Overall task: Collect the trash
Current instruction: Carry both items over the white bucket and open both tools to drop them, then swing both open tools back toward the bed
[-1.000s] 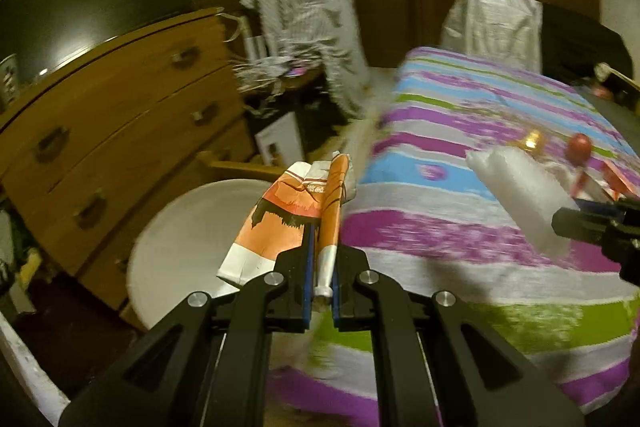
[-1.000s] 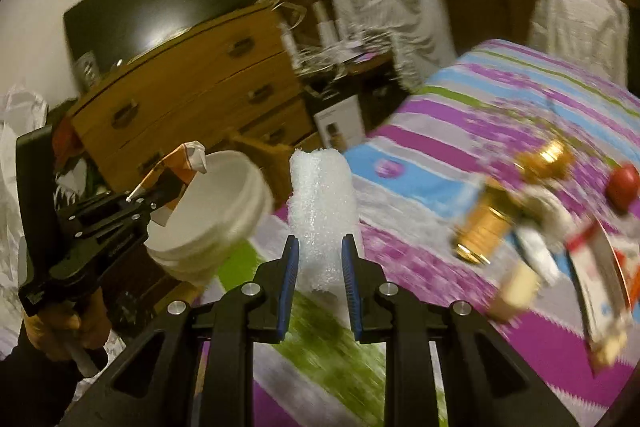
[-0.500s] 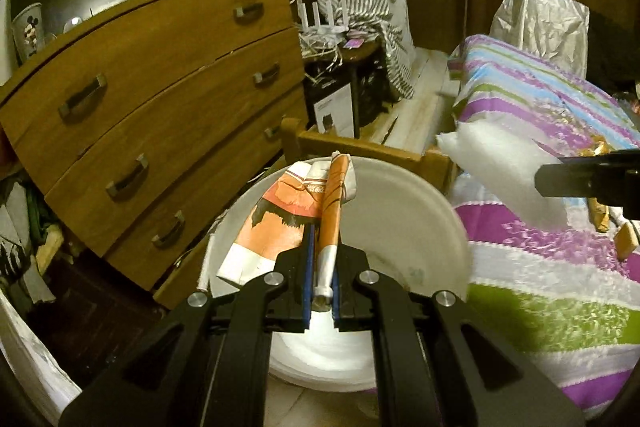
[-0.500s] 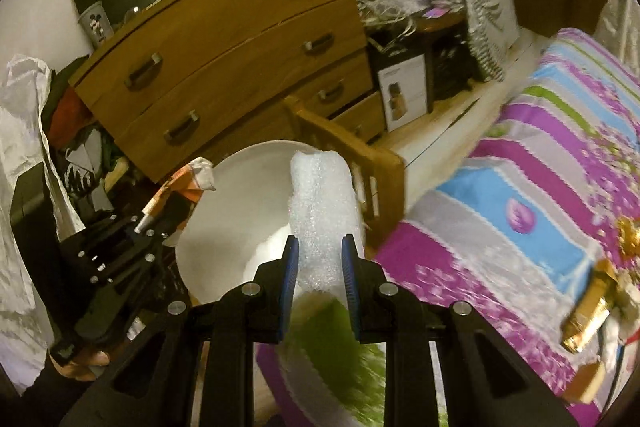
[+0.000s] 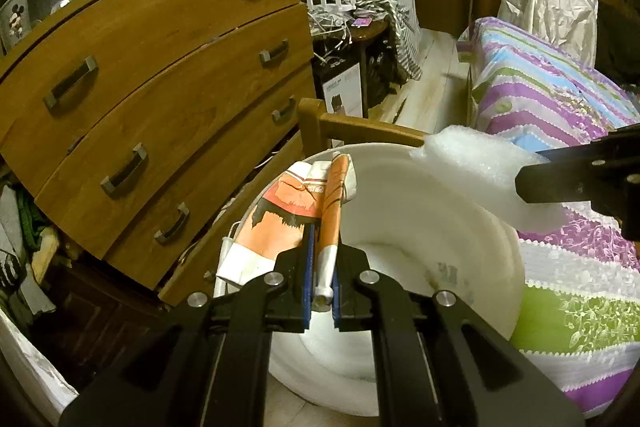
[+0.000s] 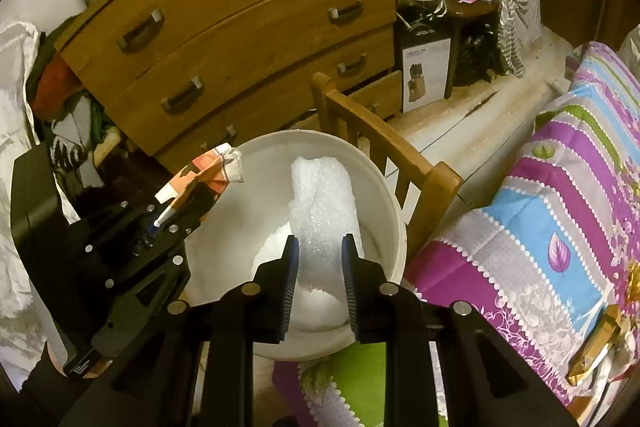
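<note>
A wooden chest of drawers [image 6: 240, 27] is seen at the back of both views, and a bed with a striped, flowered cover [image 6: 560, 227] is seen at the right. A wooden chair back [image 6: 384, 143] stands between them, just behind a white bucket [image 6: 394, 215], whose open mouth is faced by both cameras. White material is seen on the bucket's floor.

The left gripper [image 5: 321, 267] is held over the near left rim of the bucket, its fingers directed forward and somewhat downward into the opening. Its jaws are closed narrowly on an orange and white paper wrapper [image 5: 288, 211]. The wrapper is folded into a long, flat strip; its long axis runs along the fingers, with the crumpled end pointing away from the gripper toward the far rim. In the right wrist view the same gripper [image 6: 160, 223] is seen at the left rim, tilted up to the right, with the wrapper [image 6: 204, 179] projecting over the bucket's edge.

The right gripper [image 6: 319, 259] is held over the near side of the bucket, pointed down into it. A roll of white bubble wrap [image 6: 322, 203] is clamped between its jaws, which are set moderately apart by the roll's thickness. The roll's long axis lies along the fingers, its free end directed toward the far wall. From the left wrist the roll [image 5: 472, 167] is seen entering from the right over the rim.
</note>
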Available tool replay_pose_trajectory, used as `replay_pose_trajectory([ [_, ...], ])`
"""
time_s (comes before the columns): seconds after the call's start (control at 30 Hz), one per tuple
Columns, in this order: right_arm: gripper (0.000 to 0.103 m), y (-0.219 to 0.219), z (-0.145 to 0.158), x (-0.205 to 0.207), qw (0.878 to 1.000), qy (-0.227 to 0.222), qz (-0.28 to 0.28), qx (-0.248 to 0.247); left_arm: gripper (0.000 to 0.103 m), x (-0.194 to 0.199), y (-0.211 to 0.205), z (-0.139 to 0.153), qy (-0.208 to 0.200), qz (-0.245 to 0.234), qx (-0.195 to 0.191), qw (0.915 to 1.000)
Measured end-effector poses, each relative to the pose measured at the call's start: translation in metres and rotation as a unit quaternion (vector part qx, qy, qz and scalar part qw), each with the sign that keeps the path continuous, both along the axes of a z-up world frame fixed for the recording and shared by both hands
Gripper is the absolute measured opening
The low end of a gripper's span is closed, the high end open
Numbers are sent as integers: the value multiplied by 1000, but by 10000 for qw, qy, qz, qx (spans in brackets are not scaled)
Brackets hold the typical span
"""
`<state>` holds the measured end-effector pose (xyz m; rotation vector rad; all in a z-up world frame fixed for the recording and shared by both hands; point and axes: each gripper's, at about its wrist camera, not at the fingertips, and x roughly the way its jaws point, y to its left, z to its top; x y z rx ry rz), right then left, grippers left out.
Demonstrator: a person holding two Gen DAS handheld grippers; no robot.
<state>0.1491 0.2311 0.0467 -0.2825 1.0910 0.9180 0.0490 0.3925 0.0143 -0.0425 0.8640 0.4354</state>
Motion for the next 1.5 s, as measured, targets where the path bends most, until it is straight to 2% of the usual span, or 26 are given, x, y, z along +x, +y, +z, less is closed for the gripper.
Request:
replay_pose_trajectory([
  [0.37,24,9,-9,8,10000,76,-2,24,6,11,7,-9,63,-50,-54,10000],
  [0.47,26,11,-8,8,9999,-66,-56,73,9,13,12,-13,85,53,-13,9999],
  [0.53,47,9,-6,10,9997,-166,-136,124,40,15,15,-16,218,129,7,9997],
  [0.57,47,9,-5,11,9996,-198,-150,152,68,14,16,-16,199,192,34,9996],
  [0.6,47,7,-4,11,9995,-209,-143,181,72,12,17,-15,125,220,58,9997],
  [0.8,47,0,-2,11,9990,-382,-156,158,72,10,9,-16,136,126,117,9998],
  [0.93,47,-23,12,-1,9946,-909,-277,413,72,6,1,-10,48,114,156,9998],
  [1.0,48,-42,24,-14,9860,-1459,-473,658,72,-1,-4,-3,-121,153,151,9997],
  [1.07,54,-68,33,-34,9704,-2156,-689,844,76,-8,-13,6,-392,218,148,9989],
  [1.1,58,-80,35,-43,9613,-2482,-803,885,80,-13,-19,10,-557,266,180,9979],
  [1.13,63,-97,37,-56,9464,-2938,-972,928,82,-16,-26,13,-670,299,216,9971],
  [1.23,67,-138,32,-81,9196,-3592,-1250,986,87,-26,-54,21,-1029,292,333,9937],
  [1.4,70,-222,13,-104,8878,-4083,-1906,934,88,-29,-111,24,-1381,-57,272,9900],
  [1.5,70,-275,-6,-110,8803,-4111,-2222,816,89,-23,-147,20,-1430,-461,229,9884],
])
